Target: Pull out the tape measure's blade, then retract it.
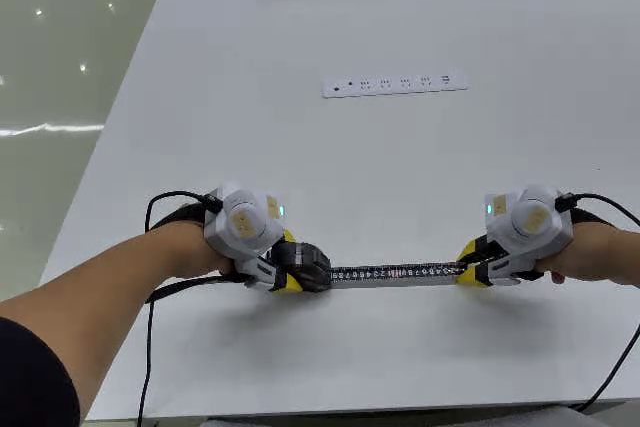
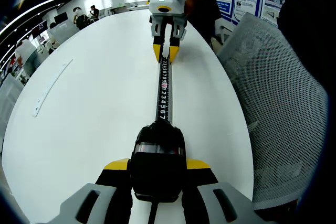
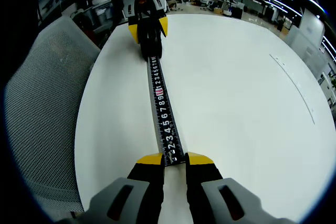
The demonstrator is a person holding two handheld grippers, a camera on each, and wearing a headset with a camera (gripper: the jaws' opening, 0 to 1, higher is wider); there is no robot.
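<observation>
Anchoring tape measure (image 1: 306, 267), left gripper (image 1: 284, 269) clamped, 9 o'clock; right gripper (image 1: 472, 272) pinching blade (image 1: 395, 272) tip, 3 o'clock (opposed grips tension blade).

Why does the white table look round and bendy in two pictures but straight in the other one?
Left gripper view: the fisheye lens bends the table edges, while the blade running out of the tape measure looks straight. Right gripper view: same bulge. Head view: straight table edges, soft shadows beneath the left gripper and right gripper.
</observation>
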